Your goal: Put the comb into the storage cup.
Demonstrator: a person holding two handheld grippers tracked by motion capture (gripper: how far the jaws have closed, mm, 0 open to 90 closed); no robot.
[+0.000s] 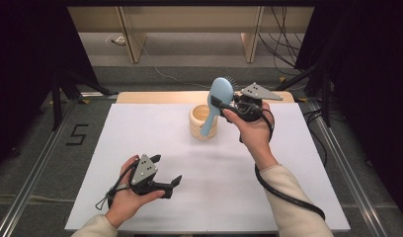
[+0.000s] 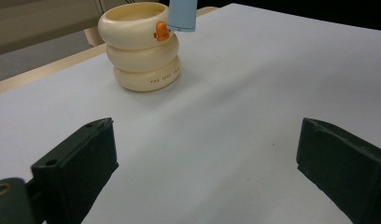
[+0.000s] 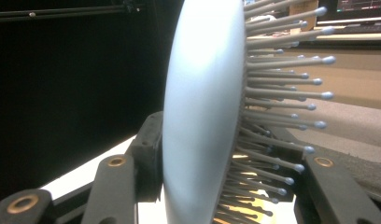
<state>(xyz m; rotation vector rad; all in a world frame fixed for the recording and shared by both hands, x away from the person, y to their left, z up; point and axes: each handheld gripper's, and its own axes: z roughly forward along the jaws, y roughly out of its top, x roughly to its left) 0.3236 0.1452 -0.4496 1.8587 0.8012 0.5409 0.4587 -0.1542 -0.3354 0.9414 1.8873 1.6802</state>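
Observation:
A light blue hairbrush (image 1: 217, 102) is clamped by its head in my right gripper (image 1: 223, 104), which is shut on it above the table's far middle. Its handle slants down toward a cream, ring-stacked cup (image 1: 203, 122) with an orange mark (image 2: 161, 31); the handle tip (image 2: 181, 15) hangs at the cup's rim. In the right gripper view the brush head (image 3: 202, 112) stands edge-on between the jaws, bristles (image 3: 282, 93) pointing right. My left gripper (image 1: 166, 170) rests open near the front left, with nothing between its fingers (image 2: 76, 163).
A white sheet (image 1: 155, 143) covers the table, with a wooden edge (image 1: 155, 97) at the back. Dark stands and cables flank both sides. A "5" is marked on the floor (image 1: 77, 134) at left.

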